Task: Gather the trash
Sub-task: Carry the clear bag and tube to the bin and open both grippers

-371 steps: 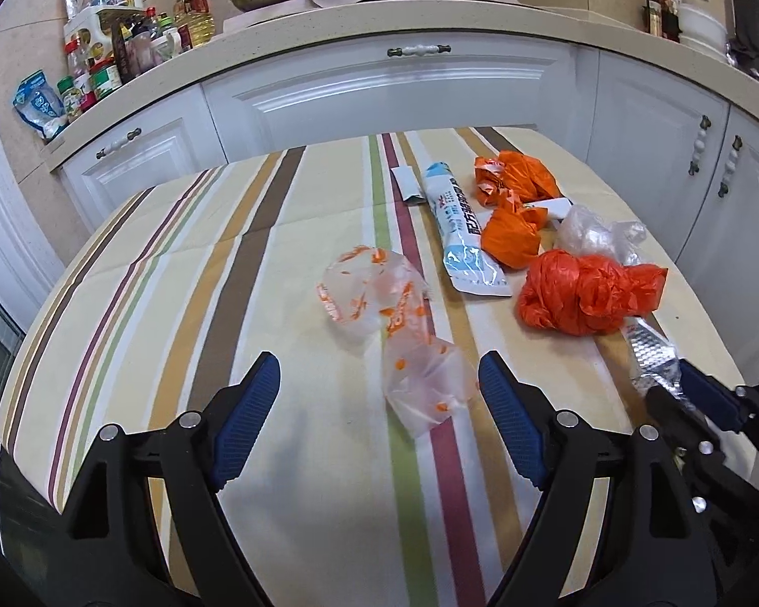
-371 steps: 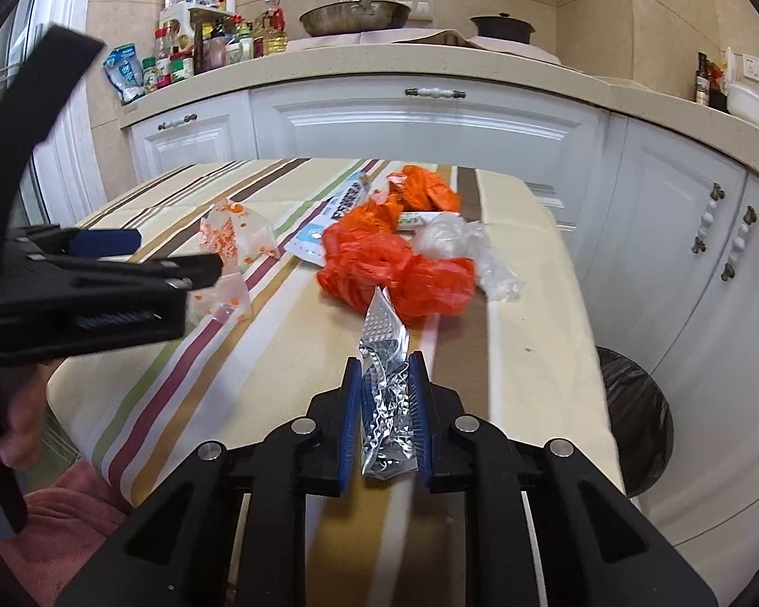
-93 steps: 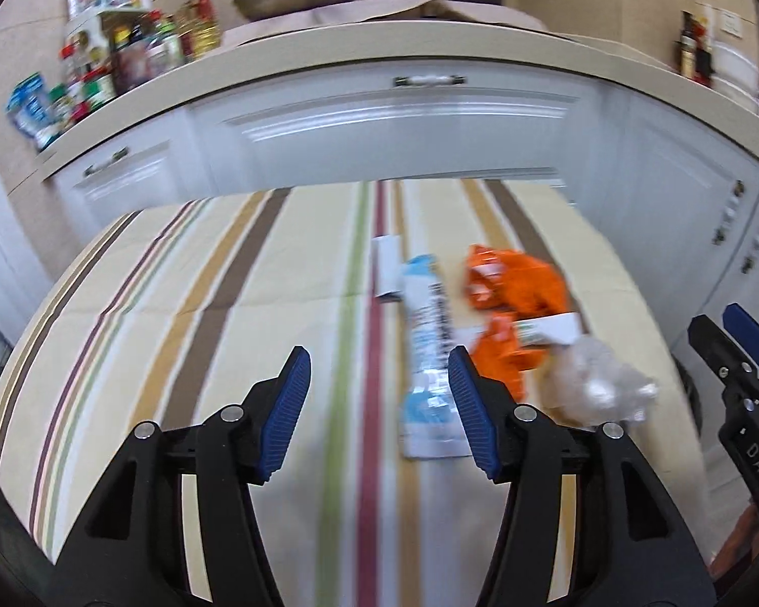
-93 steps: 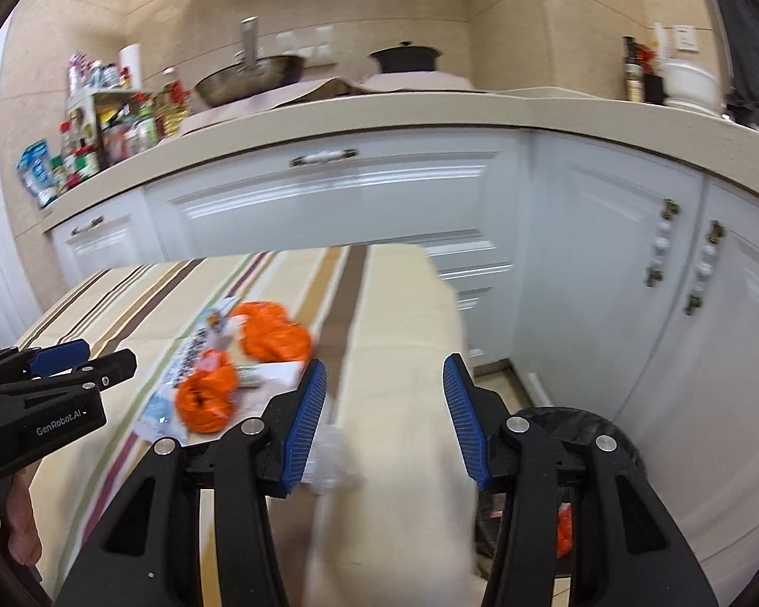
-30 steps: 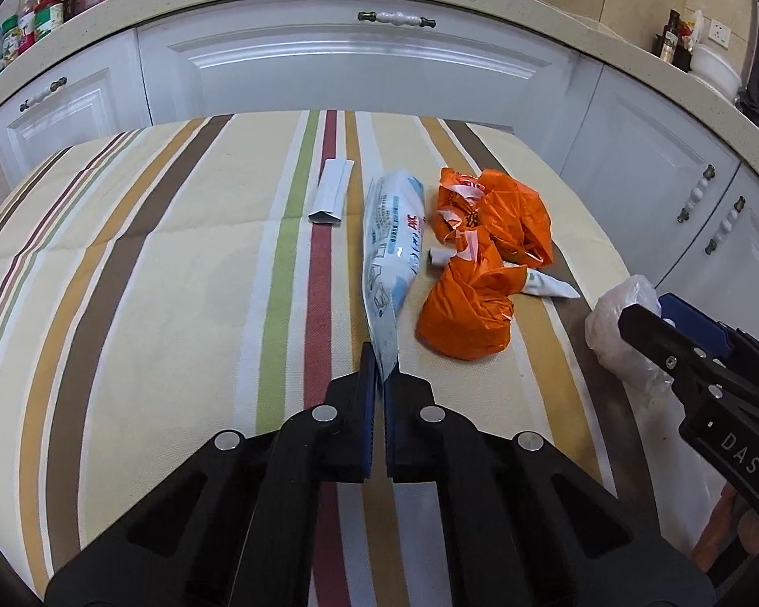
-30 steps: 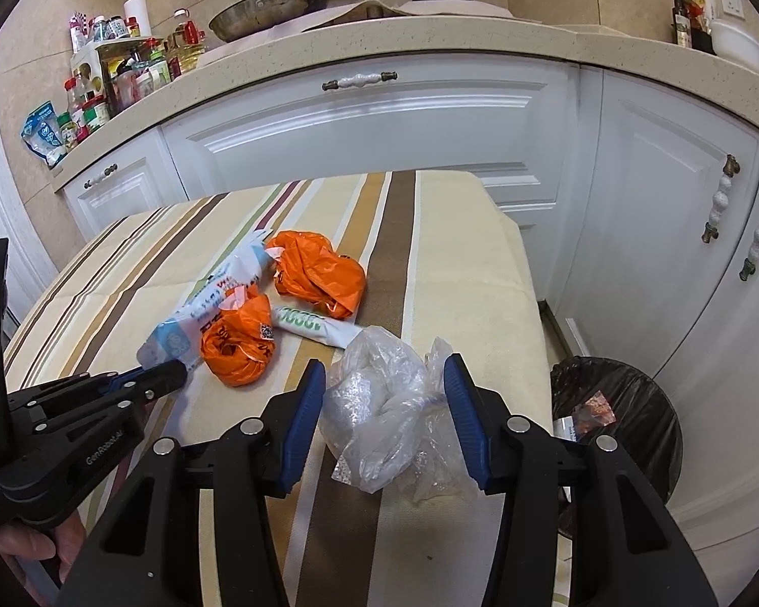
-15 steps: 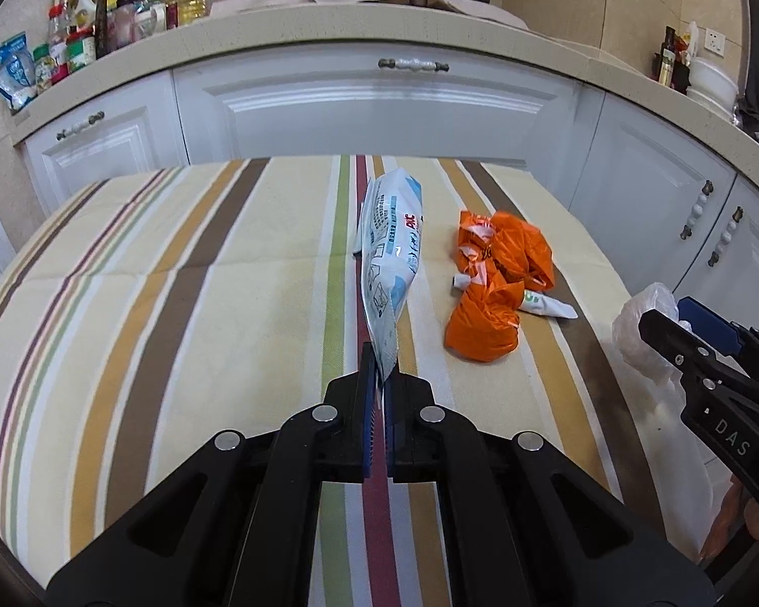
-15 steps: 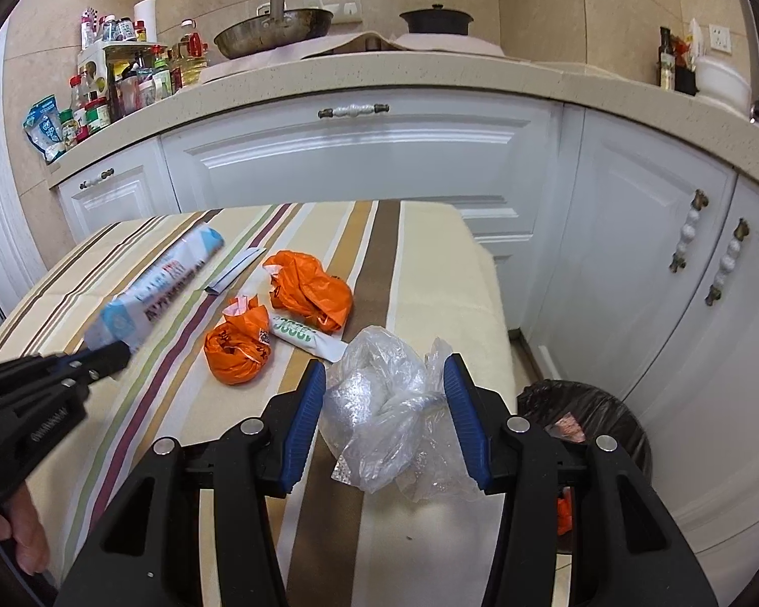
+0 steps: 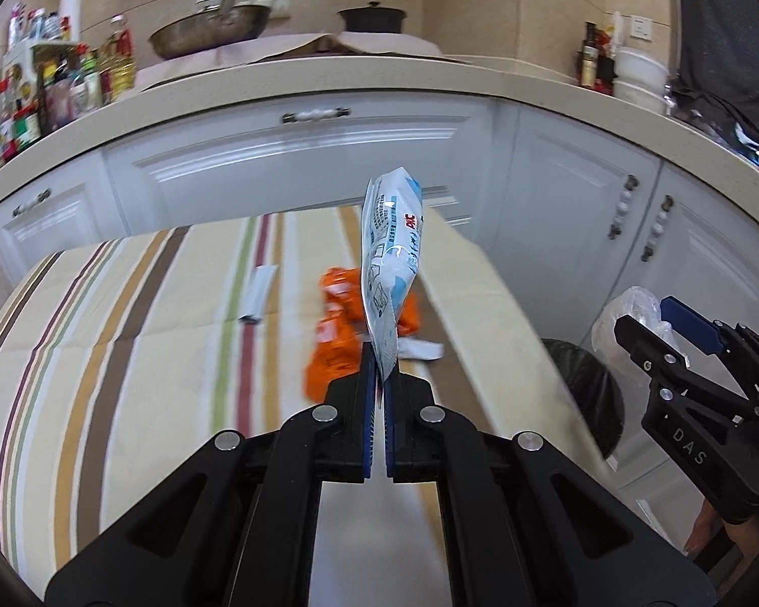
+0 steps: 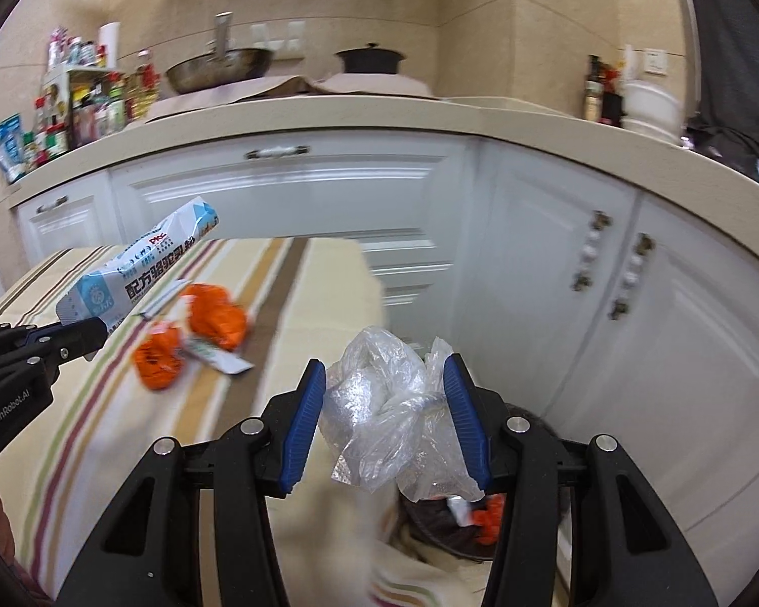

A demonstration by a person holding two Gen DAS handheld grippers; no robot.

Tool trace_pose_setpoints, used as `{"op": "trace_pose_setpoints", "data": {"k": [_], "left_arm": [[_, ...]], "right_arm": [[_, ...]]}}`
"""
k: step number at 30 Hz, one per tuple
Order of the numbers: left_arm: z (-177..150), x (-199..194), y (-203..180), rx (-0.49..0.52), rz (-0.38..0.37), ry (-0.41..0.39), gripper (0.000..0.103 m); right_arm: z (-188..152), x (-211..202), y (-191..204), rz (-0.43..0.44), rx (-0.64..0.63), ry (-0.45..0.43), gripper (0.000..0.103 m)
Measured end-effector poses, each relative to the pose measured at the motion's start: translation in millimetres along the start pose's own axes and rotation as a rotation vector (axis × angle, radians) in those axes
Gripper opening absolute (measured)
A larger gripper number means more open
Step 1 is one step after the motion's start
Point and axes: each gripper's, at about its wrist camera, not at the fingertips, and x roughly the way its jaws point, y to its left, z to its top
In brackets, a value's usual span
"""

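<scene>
My left gripper point(image 9: 381, 372) is shut on the lower end of a long white and blue packet point(image 9: 391, 263), held upright above the striped table point(image 9: 126, 344); the packet also shows in the right wrist view point(image 10: 136, 273). My right gripper point(image 10: 385, 420) is shut on a crumpled clear plastic bag point(image 10: 389, 415), held past the table's right edge above a black-lined trash bin point(image 10: 450, 526). The bin point(image 9: 582, 389) and the bag point(image 9: 632, 318) also show in the left wrist view. Two orange bags point(image 9: 339, 344) point(image 10: 212, 318) point(image 10: 159, 356) and a small white tube point(image 10: 215, 354) lie on the table.
A small white wrapper point(image 9: 258, 293) lies on the table near a red stripe. White cabinets point(image 9: 329, 172) and a counter with a pan point(image 9: 207, 35), a pot and bottles stand behind. The bin holds orange trash point(image 10: 488, 518).
Both grippers have risen and moved right. The packet is lifted higher off the table. The clear bag has left the tabletop and now hangs over the bin.
</scene>
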Motion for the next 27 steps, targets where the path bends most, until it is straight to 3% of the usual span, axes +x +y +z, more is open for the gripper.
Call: {"op": "trace_pose_setpoints", "data": {"k": [9,16,27], "left_arm": [[11,25,-92,0.113,-0.108,0.029,0.003],[8,61,-163,0.185,-0.162,0.088,0.003],[-1,125,-223,0.221,-0.166,0.195,0.007]], "right_arm": [[-5,-5,-73,-0.118,0.079,-0.021,0.048],[-15,8,-117,-0.159,0.117,-0.014,0.048],[-36,48,-162,-0.173,0.161,-0.006,0.051]]}}
